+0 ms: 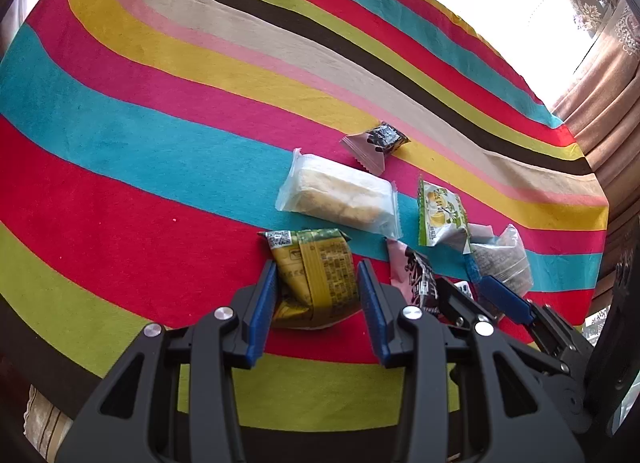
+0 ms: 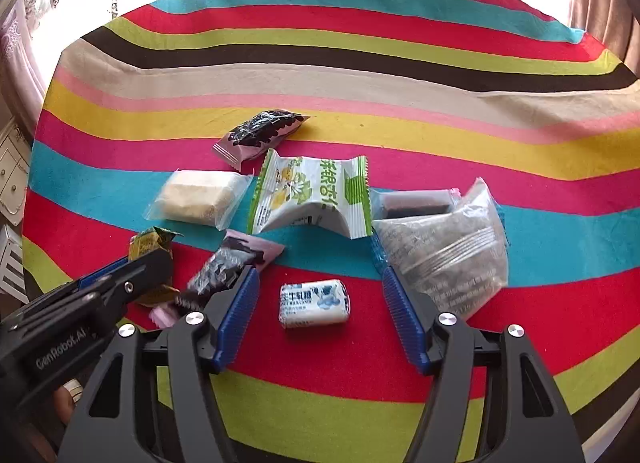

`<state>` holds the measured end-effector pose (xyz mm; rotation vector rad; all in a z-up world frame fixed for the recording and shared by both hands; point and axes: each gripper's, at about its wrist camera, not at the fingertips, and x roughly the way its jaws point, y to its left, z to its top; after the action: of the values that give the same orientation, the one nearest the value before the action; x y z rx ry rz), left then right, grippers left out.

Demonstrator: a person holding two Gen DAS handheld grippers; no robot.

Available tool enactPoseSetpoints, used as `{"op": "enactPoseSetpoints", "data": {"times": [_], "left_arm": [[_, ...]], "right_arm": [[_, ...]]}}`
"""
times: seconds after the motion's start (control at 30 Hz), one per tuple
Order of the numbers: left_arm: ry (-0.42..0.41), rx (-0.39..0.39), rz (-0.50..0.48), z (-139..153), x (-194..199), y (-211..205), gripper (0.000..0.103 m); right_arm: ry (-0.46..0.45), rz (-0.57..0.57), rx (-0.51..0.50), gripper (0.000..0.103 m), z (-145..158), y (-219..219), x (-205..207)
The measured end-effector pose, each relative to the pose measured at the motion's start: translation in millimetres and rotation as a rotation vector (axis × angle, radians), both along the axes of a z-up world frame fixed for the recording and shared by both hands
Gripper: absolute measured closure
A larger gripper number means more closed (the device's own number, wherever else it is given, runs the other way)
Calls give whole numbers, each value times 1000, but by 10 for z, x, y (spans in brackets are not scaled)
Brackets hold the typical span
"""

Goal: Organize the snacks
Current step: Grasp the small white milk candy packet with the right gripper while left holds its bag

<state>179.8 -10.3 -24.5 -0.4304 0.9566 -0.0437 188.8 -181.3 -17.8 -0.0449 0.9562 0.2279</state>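
The left gripper (image 1: 316, 295) clenched the yellow-green snack packet (image 1: 316, 279), while the right gripper (image 2: 318, 303) stood released around the white candy (image 2: 314, 303).

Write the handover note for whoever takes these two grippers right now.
Left gripper: shut on the olive-yellow foil snack packet, low over the striped cloth.
Right gripper: open, astride the small white-and-blue wrapped candy, which lies free on the red stripe.
Loosely clustered ahead: clear-wrapped pale cake, green-and-white sachet, two pink-and-black packets, clear bag of dark bits, dark bar in clear wrap.
Done: no tidy arrangement visible.
Left: place the held packet, sort the rest.
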Motion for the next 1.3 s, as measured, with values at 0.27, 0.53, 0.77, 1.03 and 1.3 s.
{"op": "enactPoseSetpoints", "data": {"times": [0.27, 0.53, 0.77, 1.03, 1.3], "left_arm": [[-1, 4, -2, -1, -7, -21, 62], [-16, 14, 13, 22, -32, -1, 63], [-50, 46, 24, 124, -139, -11, 63], [-66, 58, 20, 245, -381, -53, 63], [-77, 98, -2, 375, -616, -199, 63]], "right_arm": [[14, 25, -17, 37, -26, 33, -44], [26, 18, -25, 68, -53, 8, -45], [7, 29, 1, 70, 18, -69, -172], [-6, -2, 33, 70, 142, -297, -403], [-10, -34, 73, 70, 242, -543, -642]]}}
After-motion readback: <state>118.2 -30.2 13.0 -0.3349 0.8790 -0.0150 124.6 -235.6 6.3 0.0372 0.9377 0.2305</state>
